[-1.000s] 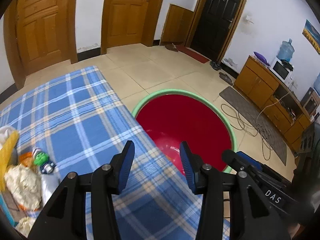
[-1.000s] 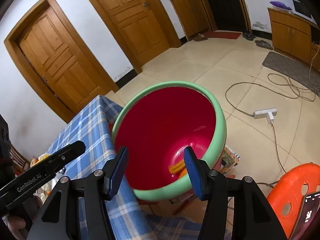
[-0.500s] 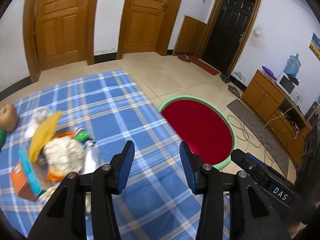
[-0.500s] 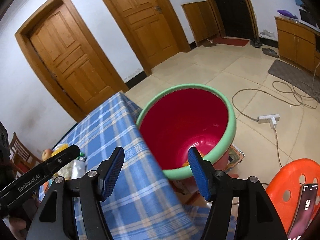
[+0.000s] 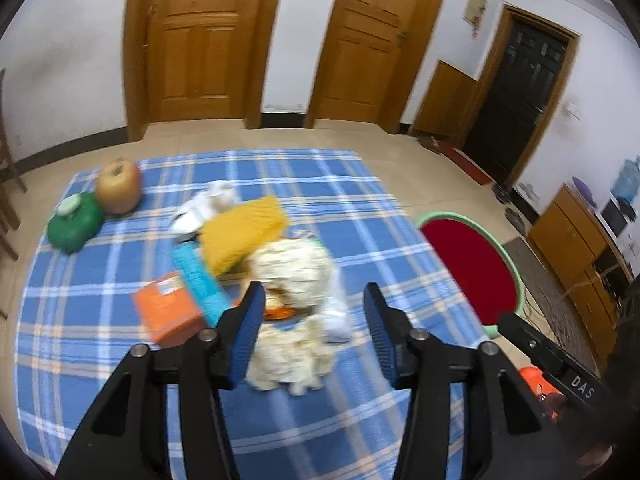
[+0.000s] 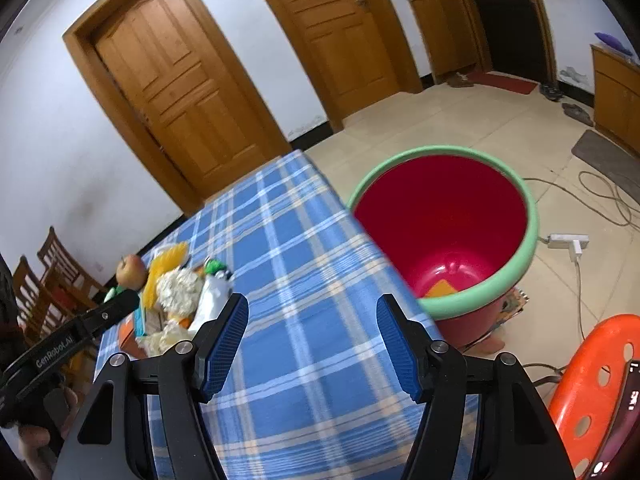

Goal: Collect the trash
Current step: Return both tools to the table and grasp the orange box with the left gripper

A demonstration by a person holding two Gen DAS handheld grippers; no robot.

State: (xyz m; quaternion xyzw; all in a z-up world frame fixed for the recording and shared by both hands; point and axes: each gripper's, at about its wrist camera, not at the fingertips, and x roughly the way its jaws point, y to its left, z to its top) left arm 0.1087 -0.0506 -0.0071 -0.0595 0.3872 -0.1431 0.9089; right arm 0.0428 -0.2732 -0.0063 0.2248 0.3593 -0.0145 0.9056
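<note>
A pile of trash lies on the blue plaid tablecloth (image 5: 120,360): crumpled cream paper (image 5: 294,268), a yellow wrapper (image 5: 244,232), an orange box (image 5: 168,312), a teal carton (image 5: 198,276) and white tissue (image 5: 204,204). My left gripper (image 5: 314,328) is open and empty, just above the near side of the crumpled paper. A red bin with a green rim (image 6: 444,216) stands on the floor beside the table's right edge, with an orange scrap inside. My right gripper (image 6: 312,344) is open and empty over the cloth, left of the bin. The pile also shows in the right wrist view (image 6: 176,288).
An apple (image 5: 118,186) and a green round container (image 5: 74,224) sit at the table's far left. An orange stool (image 6: 592,380) stands at the right, near the bin. Cables and a power strip (image 6: 568,242) lie on the tiled floor. Wooden chairs (image 6: 44,276) stand at the left.
My left gripper has swung left from over the bin to above the trash pile. My right gripper has pulled back from the bin toward the table and opened a little wider.
</note>
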